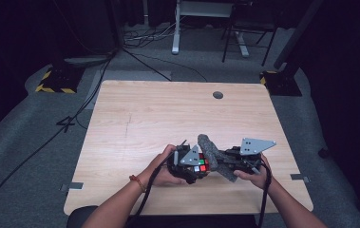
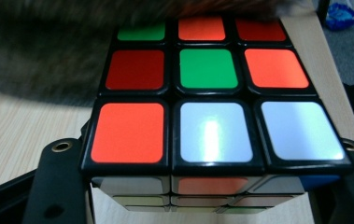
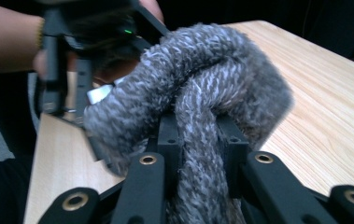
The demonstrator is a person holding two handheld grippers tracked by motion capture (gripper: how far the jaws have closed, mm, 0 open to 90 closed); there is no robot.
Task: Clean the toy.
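Left tool (image 1: 193, 167) is clamping a puzzle cube (image 2: 212, 93) by its side faces, at 6 o'clock on the worktop (image 1: 158, 114). Right tool (image 1: 222, 159) is pinching a grey fuzzy cloth (image 3: 198, 93) and wiping the cube's top. Cube: light, rigid, slick, layers can twist, so grip opposite flat faces. Cloth: soft, floppy; pinch mid-bundle.

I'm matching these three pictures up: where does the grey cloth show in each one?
High view: the grey cloth lies low and centre, held by the right gripper against the puzzle cube.
Left gripper view: a grey blur at upper left, above the cube.
Right gripper view: centre, clamped between the fingers.
Shared landmark: the wooden table.
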